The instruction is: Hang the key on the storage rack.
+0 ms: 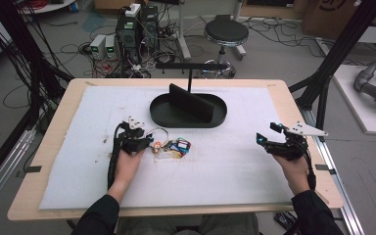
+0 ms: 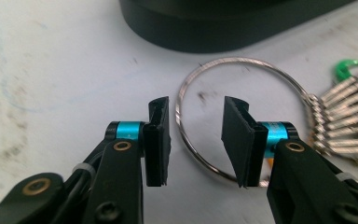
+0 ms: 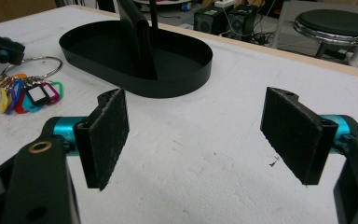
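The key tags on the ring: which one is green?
The green key tag is the end one of the bunch, beside the pink tag, nearest the black tray.

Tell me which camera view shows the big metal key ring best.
The left gripper view: the key ring lies close up between the open left gripper pads, keys at its right. The high view shows it small beside that gripper; the right gripper view shows it far off, top left.

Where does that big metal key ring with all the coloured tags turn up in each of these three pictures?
High view: the key ring lies left of centre, just right of the left gripper.
Left gripper view: centre, flat on the white mat; its left arc runs between the open jaws, untouched.
Right gripper view: far left, upper part.
Shared landmark: the black oval tray behind the ring.
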A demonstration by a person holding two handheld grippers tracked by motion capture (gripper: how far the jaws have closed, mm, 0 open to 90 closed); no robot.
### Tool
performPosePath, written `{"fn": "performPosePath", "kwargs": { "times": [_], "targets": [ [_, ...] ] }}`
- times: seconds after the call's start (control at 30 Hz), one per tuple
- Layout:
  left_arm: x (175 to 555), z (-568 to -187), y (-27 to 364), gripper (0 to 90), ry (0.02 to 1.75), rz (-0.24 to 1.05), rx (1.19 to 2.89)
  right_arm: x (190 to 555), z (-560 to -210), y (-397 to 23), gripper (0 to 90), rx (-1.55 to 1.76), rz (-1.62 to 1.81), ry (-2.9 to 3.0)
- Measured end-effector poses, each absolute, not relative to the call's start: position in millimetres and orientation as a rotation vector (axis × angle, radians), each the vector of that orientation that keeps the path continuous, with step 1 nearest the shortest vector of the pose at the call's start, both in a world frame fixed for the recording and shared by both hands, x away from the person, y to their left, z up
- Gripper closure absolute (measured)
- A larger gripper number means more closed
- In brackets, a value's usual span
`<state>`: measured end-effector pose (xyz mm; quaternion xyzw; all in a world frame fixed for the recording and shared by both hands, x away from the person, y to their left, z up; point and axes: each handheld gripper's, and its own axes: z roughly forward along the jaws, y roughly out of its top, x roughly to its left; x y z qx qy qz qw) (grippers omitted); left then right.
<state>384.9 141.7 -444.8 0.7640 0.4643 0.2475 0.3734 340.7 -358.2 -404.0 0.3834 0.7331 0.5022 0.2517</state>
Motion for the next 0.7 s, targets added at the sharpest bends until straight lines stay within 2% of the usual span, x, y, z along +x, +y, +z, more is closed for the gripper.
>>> {"fn": "performPosePath", "kwargs": {
  "times": [0.13, 0.23, 0.37, 0.4, 0.6, 0.7],
  "targets": [
    [397.0, -448.1, 140.2, 63.2, 1.167, 0.672, 2.004, 340.9, -404.5, -356.9, 23.7, 1.047, 1.366, 2.002],
    [399.8, -451.1, 138.9, 68.9, 1.144, 0.661, 2.027, 341.1, -404.6, -356.8, 23.7, 1.039, 1.364, 2.004],
    [398.5, -451.4, 136.2, 84.5, 1.084, 0.645, 2.058, 342.1, -405.7, -357.6, 23.7, 1.039, 1.365, 2.006],
    [398.2, -451.3, 135.5, 85.9, 1.085, 0.651, 2.059, 342.2, -405.7, -357.6, 23.7, 1.038, 1.365, 2.006],
    [399.0, -450.7, 140.2, 86.2, 1.097, 0.603, 2.028, 341.3, -404.6, -356.3, 23.9, 1.027, 1.372, 2.006],
    [398.9, -449.5, 146.9, 86.2, 1.123, 0.53, 1.937, 341.7, -404.9, -356.9, 23.9, 1.028, 1.374, 2.005]
  ]
}}
